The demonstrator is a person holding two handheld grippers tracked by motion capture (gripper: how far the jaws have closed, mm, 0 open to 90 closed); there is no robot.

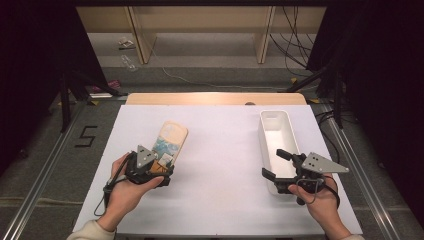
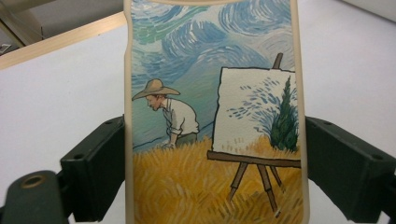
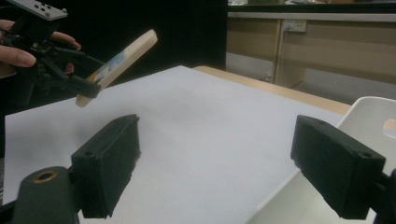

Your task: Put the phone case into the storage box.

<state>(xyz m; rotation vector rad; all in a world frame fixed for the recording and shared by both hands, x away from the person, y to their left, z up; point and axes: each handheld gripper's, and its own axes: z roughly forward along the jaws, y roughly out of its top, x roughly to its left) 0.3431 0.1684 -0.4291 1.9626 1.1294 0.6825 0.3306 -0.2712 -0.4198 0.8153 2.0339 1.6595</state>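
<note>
White sheet [image 1: 220, 165] covers the table, wooden shelving and cables behind, grey floor either side. On your left, the left gripper [image 1: 161, 167] is clamped across the near end of the phone case [image 1: 170, 142], lifted clear of the sheet and tilted up, long axis running away from you. The white tray [image 1: 277, 132] lies well apart to the right, lengthwise the same way, just beside your right gripper [image 1: 275, 165], whose jaws gape empty.

High view looks down over the white table [image 1: 220, 200]; both gripper views skim it closely, low.
</note>
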